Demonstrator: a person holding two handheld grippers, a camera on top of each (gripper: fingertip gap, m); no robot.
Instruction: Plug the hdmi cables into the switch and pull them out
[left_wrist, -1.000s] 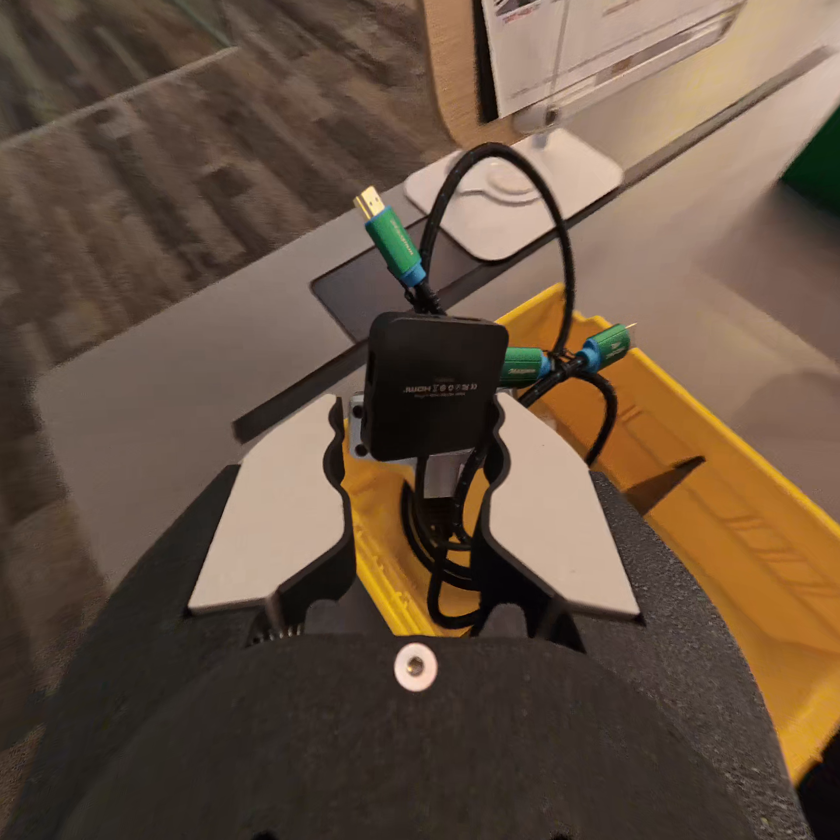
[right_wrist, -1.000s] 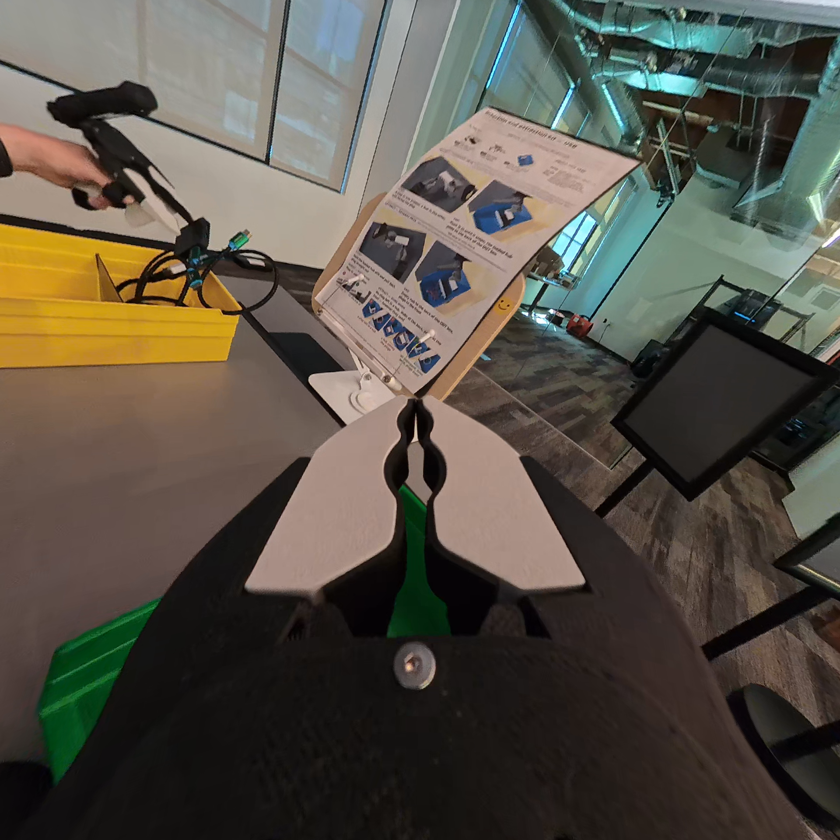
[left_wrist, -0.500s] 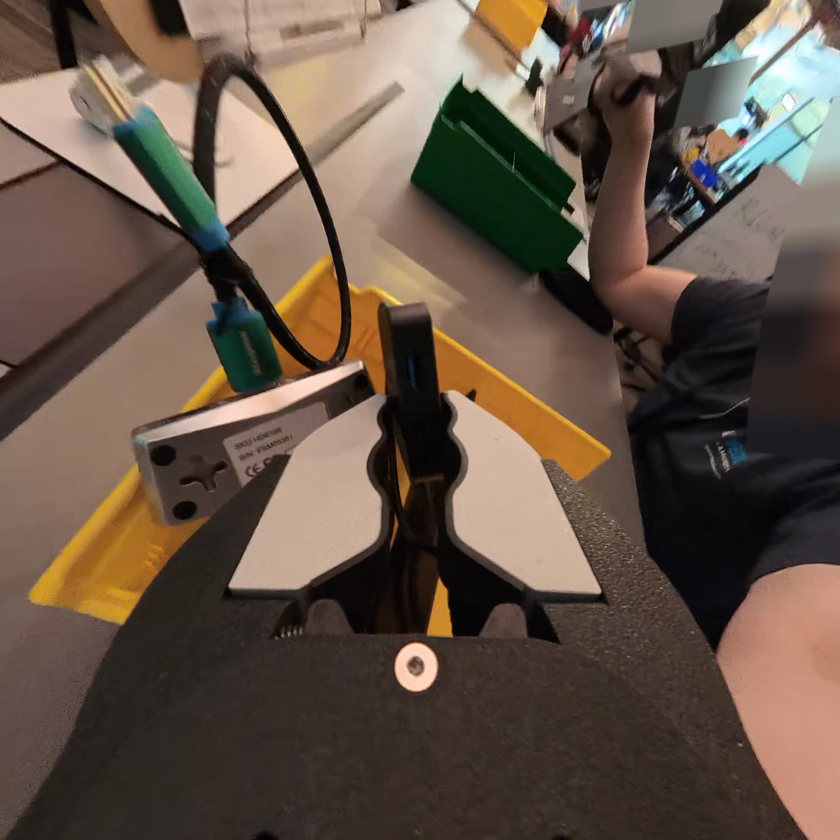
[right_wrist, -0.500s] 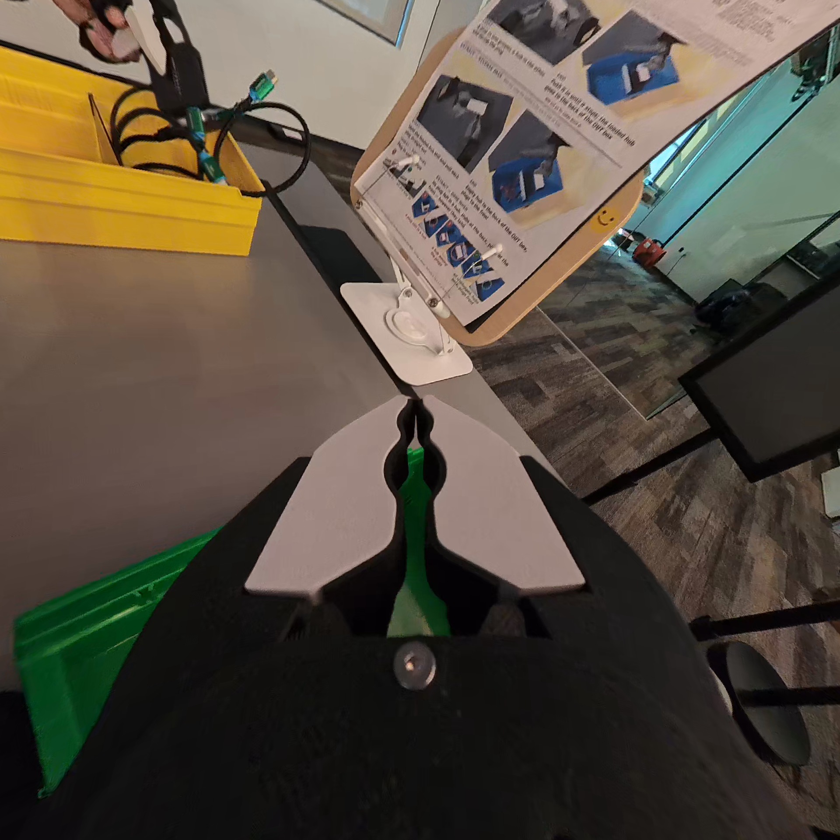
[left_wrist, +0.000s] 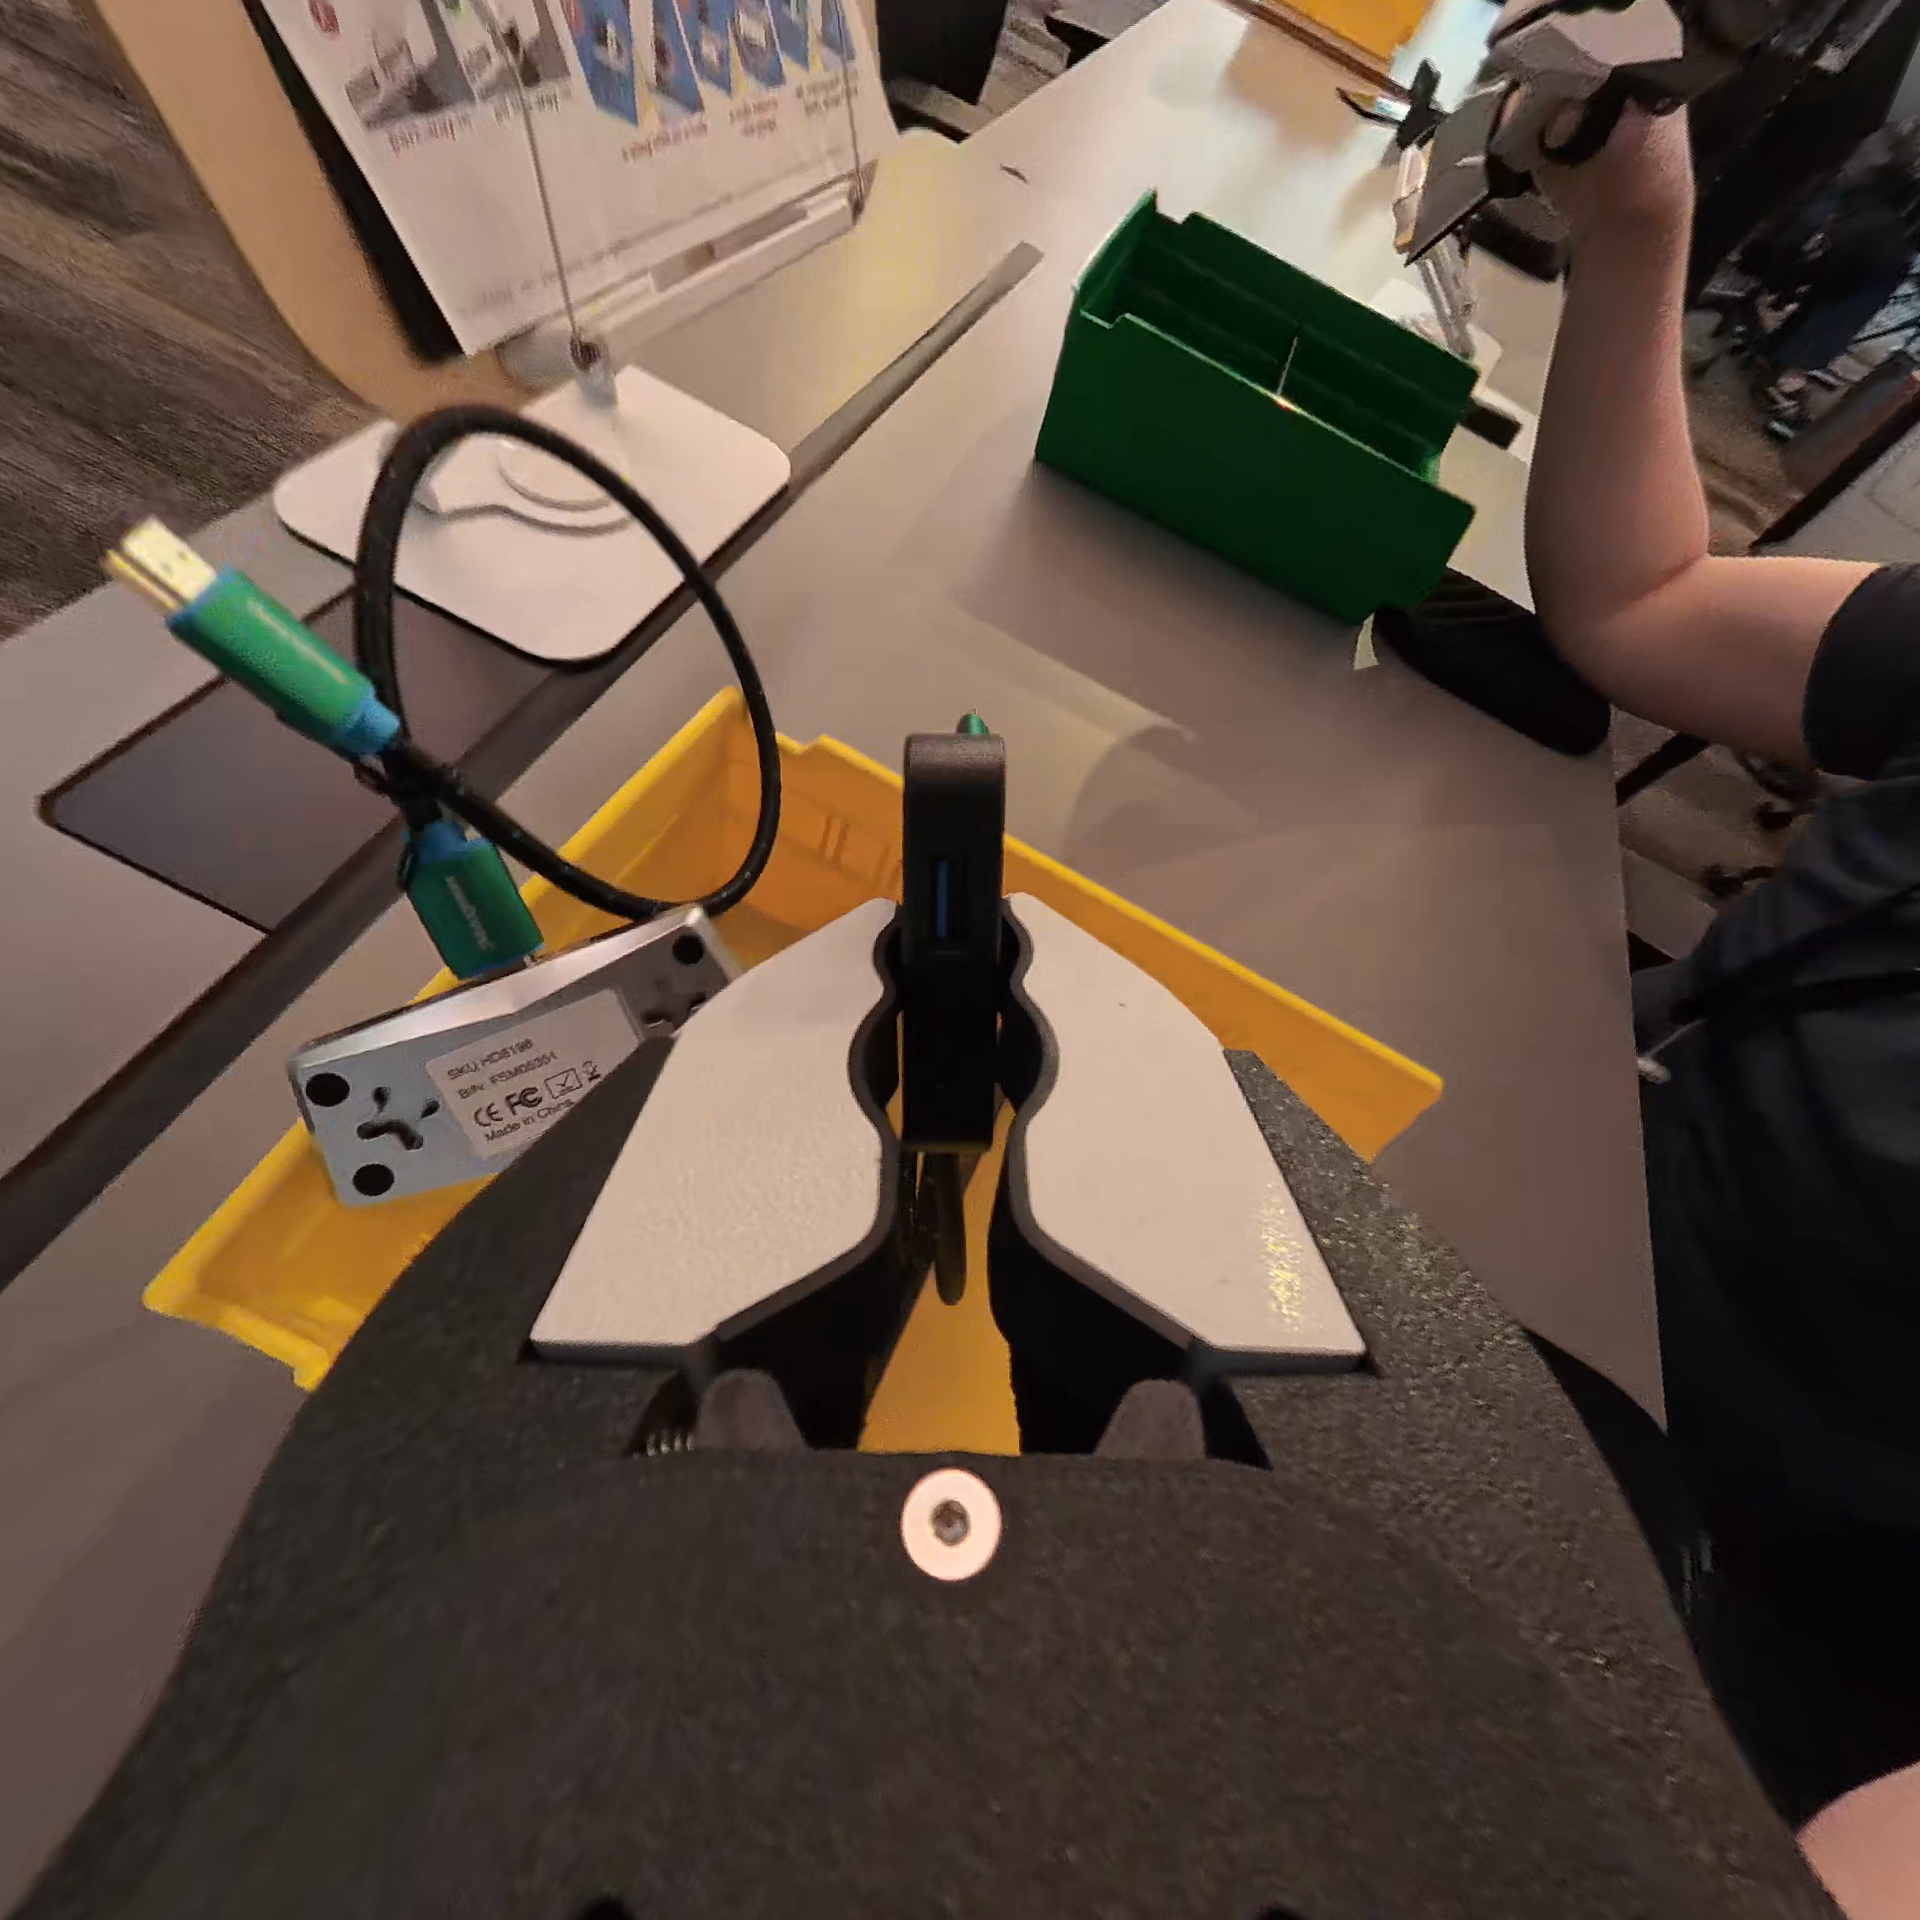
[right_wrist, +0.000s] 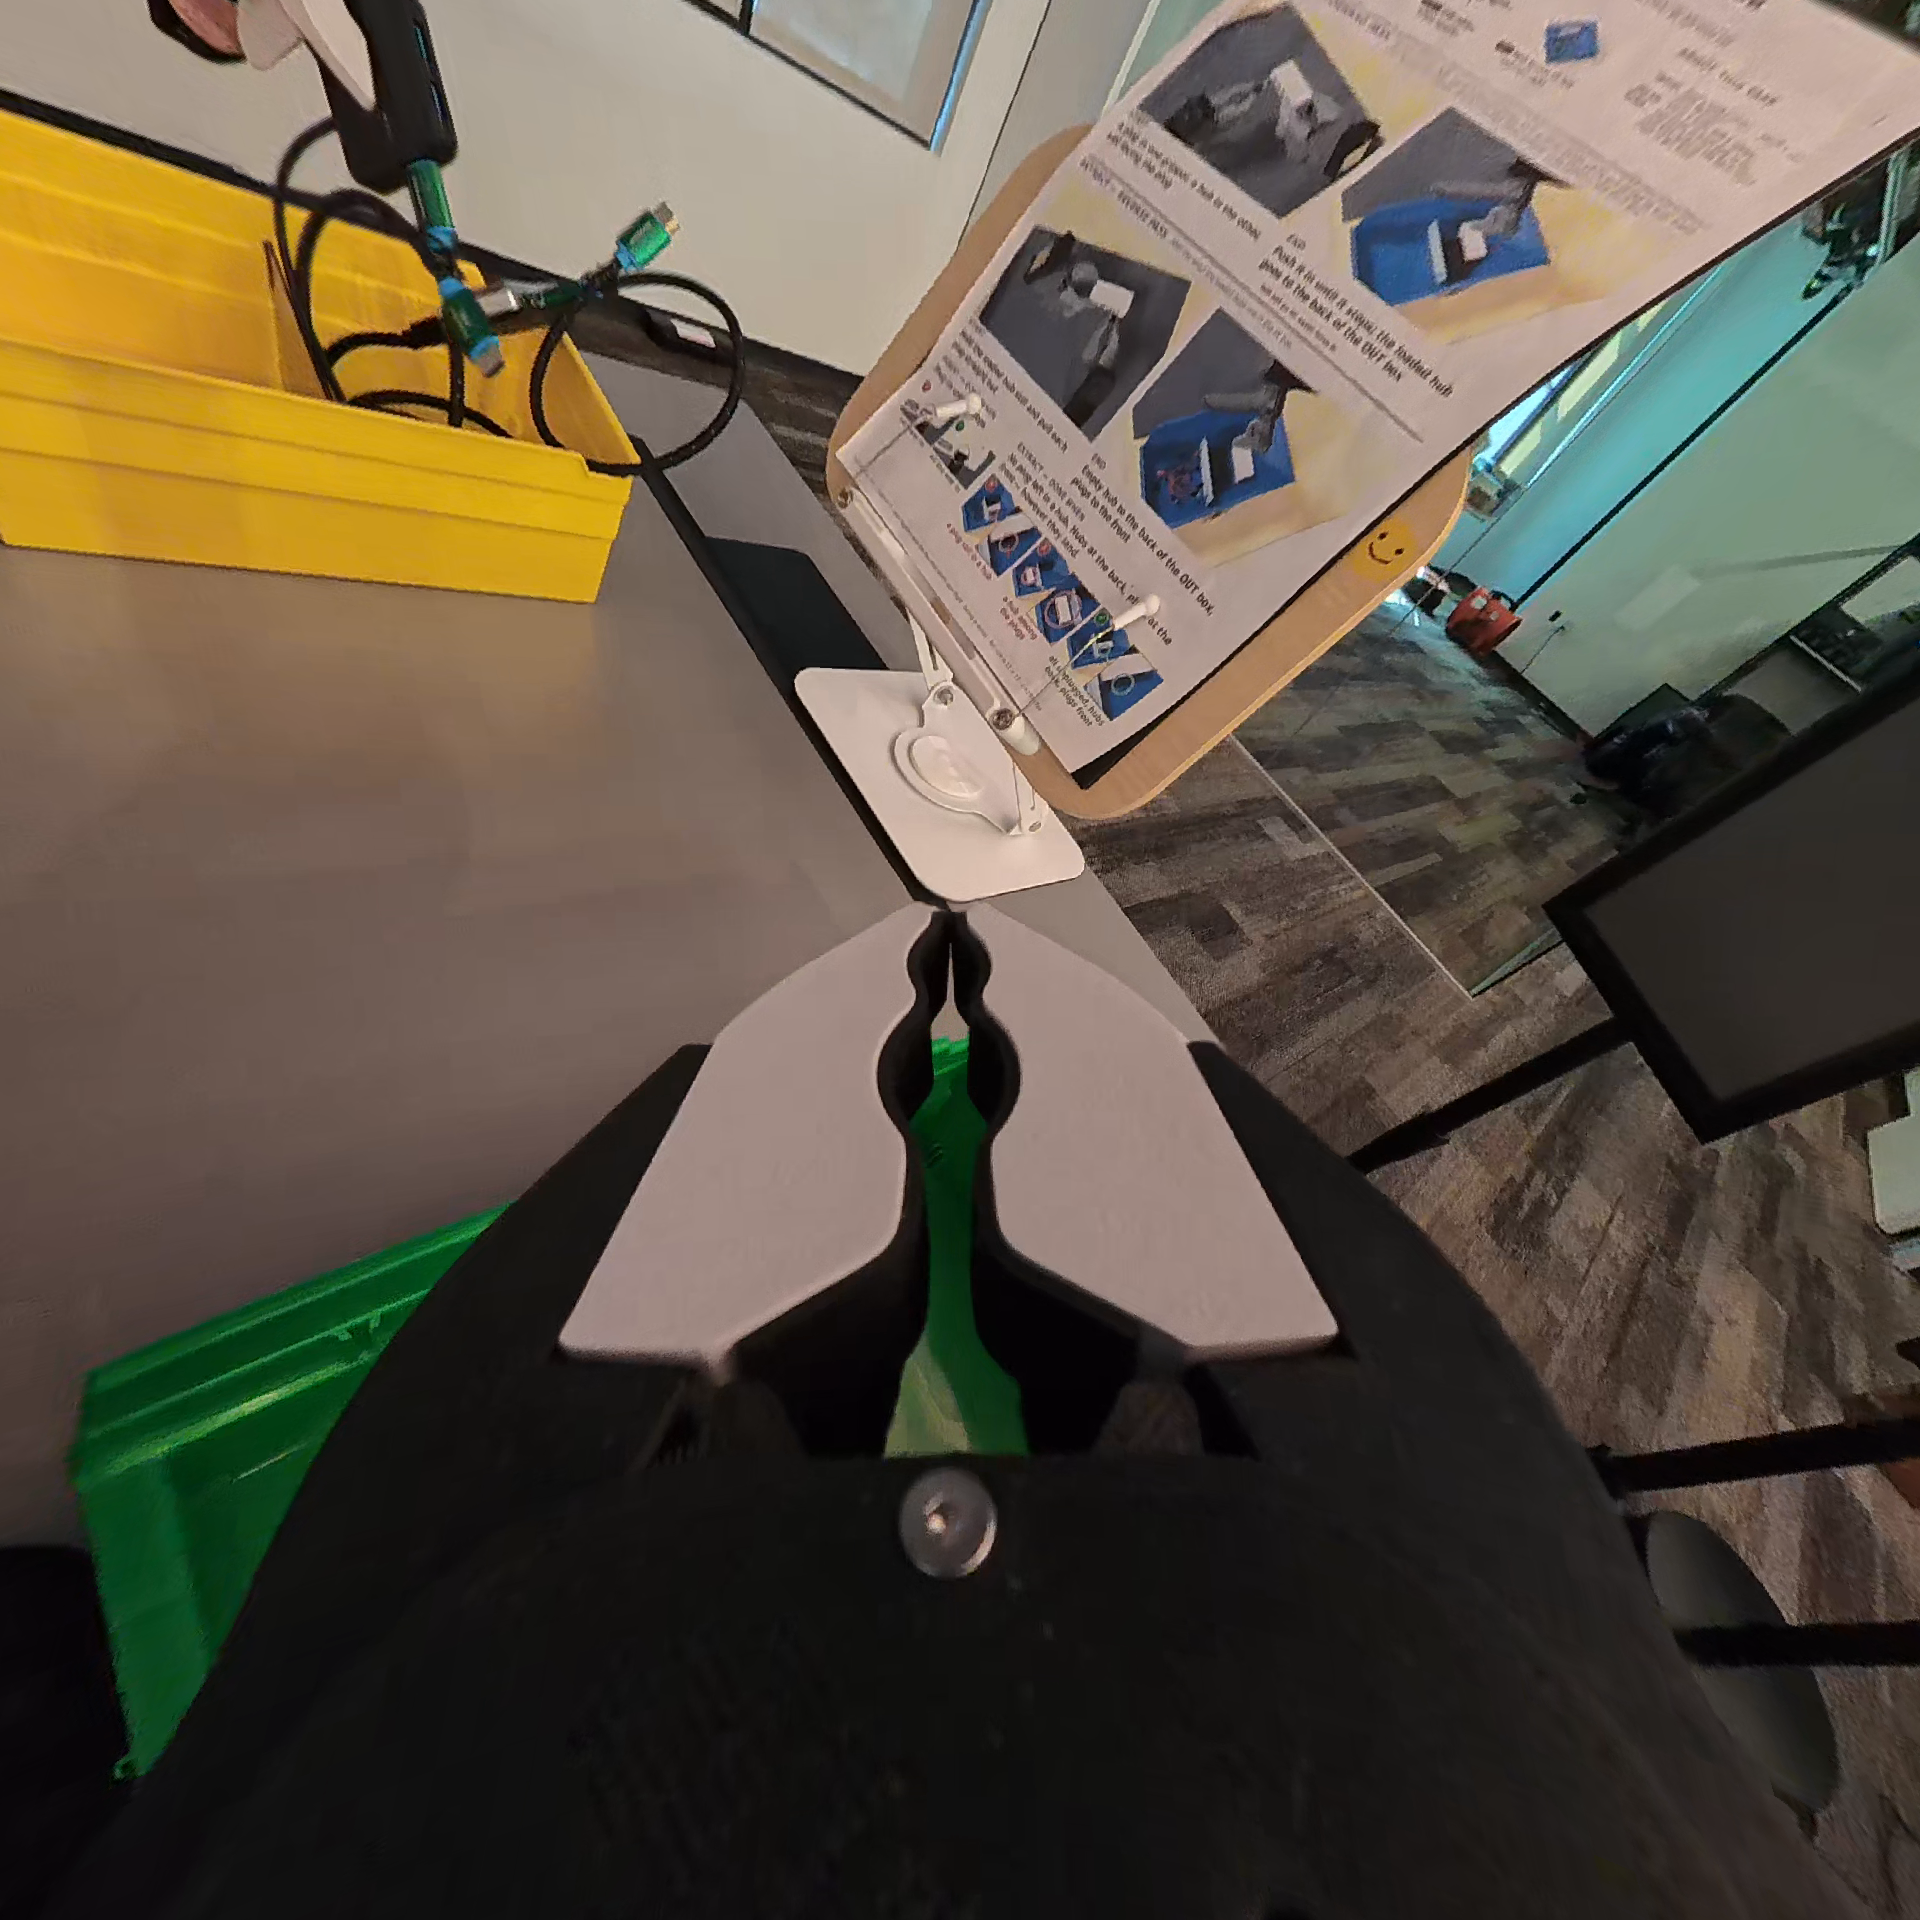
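My left gripper (left_wrist: 951, 920) is shut on a black HDMI switch (left_wrist: 951, 831), held edge-on above the yellow bin (left_wrist: 1226, 997); both pads press its flat sides. A green plug (left_wrist: 972, 724) peeks out beyond its far end. A silver box (left_wrist: 488, 1070) hangs at the left with a green plug (left_wrist: 473, 909) in it. A black cable (left_wrist: 748, 727) loops up to a free green plug (left_wrist: 260, 644) with a gold tip. My right gripper (right_wrist: 948, 930) is shut, with nothing between its fingertips, above the green bin (right_wrist: 260, 1382). The right wrist view shows the switch (right_wrist: 390, 94) far off, a green plug (right_wrist: 428, 197) in its lower end.
A green bin (left_wrist: 1247, 447) stands on the grey table (left_wrist: 1299, 852) to the right, with a person's arm (left_wrist: 1621, 436) and my right gripper (left_wrist: 1455, 166) beyond it. An instruction board on a white stand (right_wrist: 935, 790) sits at the table's edge. The yellow bin (right_wrist: 312, 499) holds coiled cables. The grippers' ends are close to 55 cm from one another. Measured from the fingertips, the free green plug (left_wrist: 260, 644) is 12 cm or so from the left gripper and 55 cm from the right.
My left gripper closed on the black switch, turned it edge-on and swung right with it above the bin. My right gripper stayed shut and tilted downward.
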